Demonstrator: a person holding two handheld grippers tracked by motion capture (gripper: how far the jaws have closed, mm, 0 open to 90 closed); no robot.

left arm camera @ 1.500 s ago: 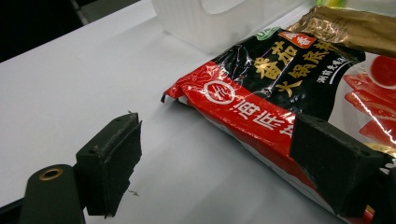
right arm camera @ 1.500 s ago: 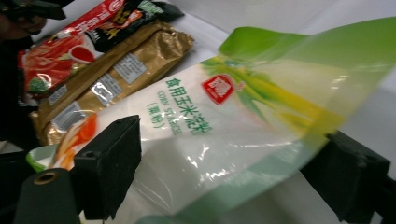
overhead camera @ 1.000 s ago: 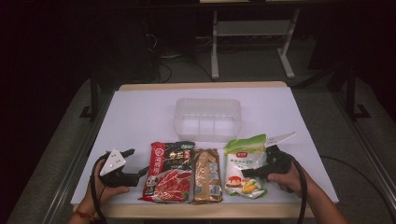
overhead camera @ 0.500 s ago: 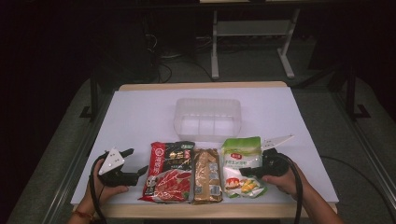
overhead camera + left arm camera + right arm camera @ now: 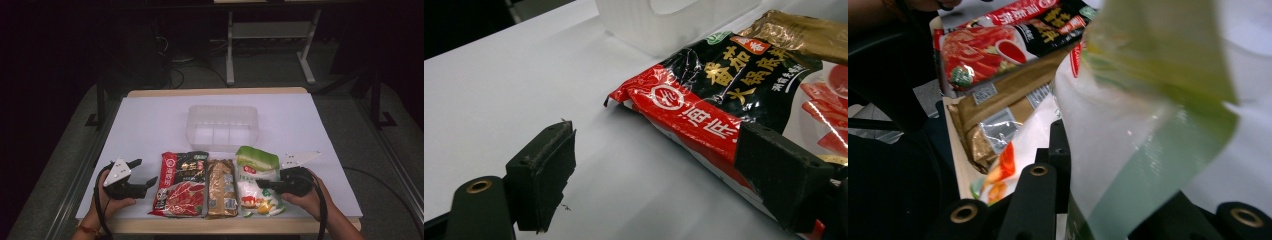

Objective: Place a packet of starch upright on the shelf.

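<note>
High view: white tabletop (image 5: 150,120) (dark room), left tool (image 5: 134,181) spread, right tool (image 5: 264,185) pinching green-white packet (image 5: 255,172).

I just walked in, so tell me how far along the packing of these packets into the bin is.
Early. The bin holds no packet. In hand: the right gripper has just closed on the green packet, starting to lift it. Left: the red packet and gold packet lie on the table, beside the open left gripper.

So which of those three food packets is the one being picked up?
The white packet with the green top, rightmost of the three. The right gripper has just closed on its edge and its top lifts, while the red-and-black packet and gold packet lie flat, untouched.
</note>
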